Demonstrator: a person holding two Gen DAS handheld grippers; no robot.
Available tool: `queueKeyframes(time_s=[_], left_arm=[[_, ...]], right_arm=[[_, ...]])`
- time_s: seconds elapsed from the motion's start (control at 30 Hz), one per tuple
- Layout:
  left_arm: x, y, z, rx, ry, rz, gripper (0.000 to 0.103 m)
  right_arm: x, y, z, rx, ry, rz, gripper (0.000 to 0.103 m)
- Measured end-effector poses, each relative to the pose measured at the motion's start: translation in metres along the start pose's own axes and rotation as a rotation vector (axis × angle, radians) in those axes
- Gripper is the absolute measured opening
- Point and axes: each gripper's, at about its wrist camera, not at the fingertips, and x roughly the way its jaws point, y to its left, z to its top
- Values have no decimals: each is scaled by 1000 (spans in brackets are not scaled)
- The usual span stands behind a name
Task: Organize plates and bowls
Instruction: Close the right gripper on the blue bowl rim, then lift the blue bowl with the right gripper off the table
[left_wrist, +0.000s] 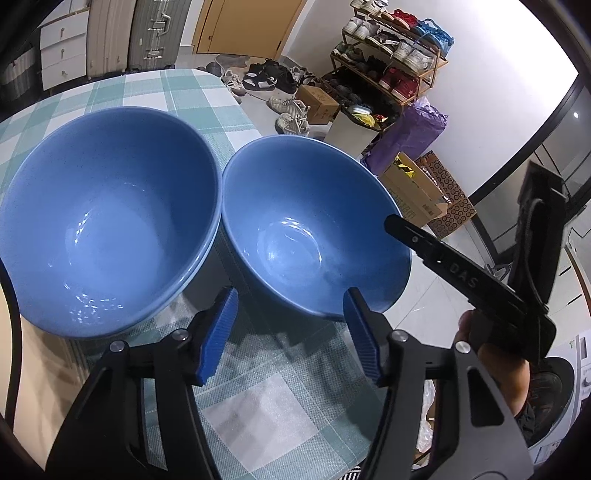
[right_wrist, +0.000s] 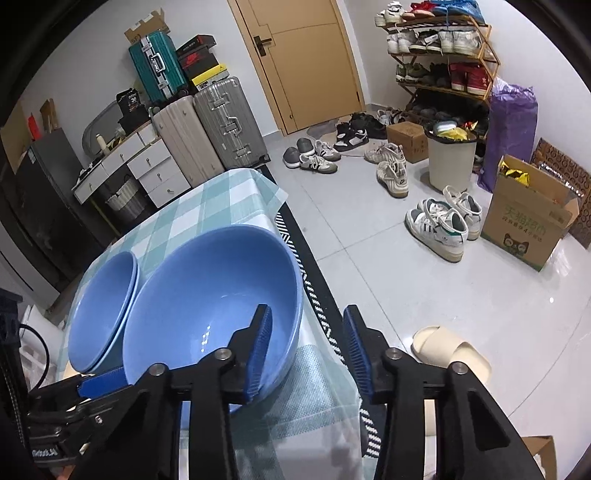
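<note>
– While both claws hung over the desk (left_wrist: 280, 398), where did the bowls sit?
– A single blue bowl (left_wrist: 314, 229) stood at the centre of the left wrist view, touching a nested stack of blue bowls (left_wrist: 107, 221) at the left of the frame. Both rested on the checked cloth.
– And the left claw (left_wrist: 291, 291)?
– Half open at the single bowl's near wall, its blue pads (left_wrist: 218, 332) apart and pressing on nothing.
– The right claw (right_wrist: 307, 308)?
– Narrower, straddling that bowl's (right_wrist: 214, 295) rim at the lower centre of its own view: one pad (right_wrist: 258, 350) was inside the bowl, the other was outside beyond the desk edge, with a gap showing. It gripped nothing yet.
– Was the stack (right_wrist: 103, 306) touched?
– No, it sat untouched at the lower left.
</note>
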Motion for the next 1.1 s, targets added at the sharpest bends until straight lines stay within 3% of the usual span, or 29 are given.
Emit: queueKeyframes(time_s=[0.17, 0.33, 1.1], left_arm=[[3, 1, 2, 19, -2, 4, 46], [3, -3, 4, 56, -13, 1, 36], [-20, -10, 1, 119, -61, -11, 33]], right_arm=[[5, 1, 1, 12, 3, 34, 19], [5, 9, 1, -22, -3, 12, 12], [-27, 14, -6, -20, -45, -14, 12]])
